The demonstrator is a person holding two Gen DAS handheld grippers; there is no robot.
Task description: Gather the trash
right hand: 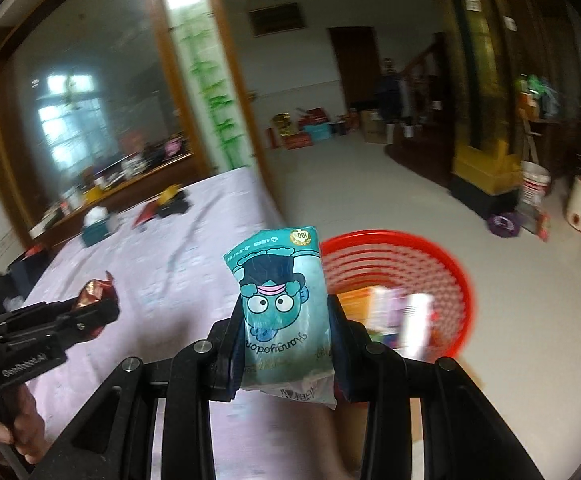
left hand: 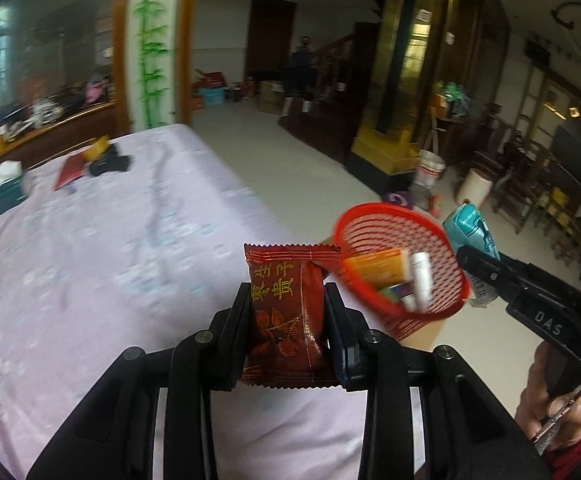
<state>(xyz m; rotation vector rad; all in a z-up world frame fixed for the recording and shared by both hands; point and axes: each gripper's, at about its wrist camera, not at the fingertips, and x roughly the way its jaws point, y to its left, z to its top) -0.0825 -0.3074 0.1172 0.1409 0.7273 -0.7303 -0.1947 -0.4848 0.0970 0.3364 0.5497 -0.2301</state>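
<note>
My left gripper (left hand: 286,304) is shut on a dark red snack packet (left hand: 286,312), held above the near right part of the table. My right gripper (right hand: 284,316) is shut on a teal cartoon tissue pack (right hand: 282,312). A red mesh basket (left hand: 442,240) stands past the table's right edge and holds an orange box (left hand: 374,266) and a white tube (left hand: 420,274). In the left wrist view the right gripper (left hand: 470,264) and its teal pack (left hand: 470,224) are just right of the basket. In the right wrist view the basket (right hand: 450,264) is just right of the pack, and the left gripper (right hand: 102,304) shows at left.
A pink patterned cloth covers the table (left hand: 90,260). At its far end lie a teal tissue box (left hand: 4,194), a red booklet (left hand: 68,170) and a black item (left hand: 110,164). Beyond are a tiled floor, white buckets (left hand: 430,170) and boxes (left hand: 270,96).
</note>
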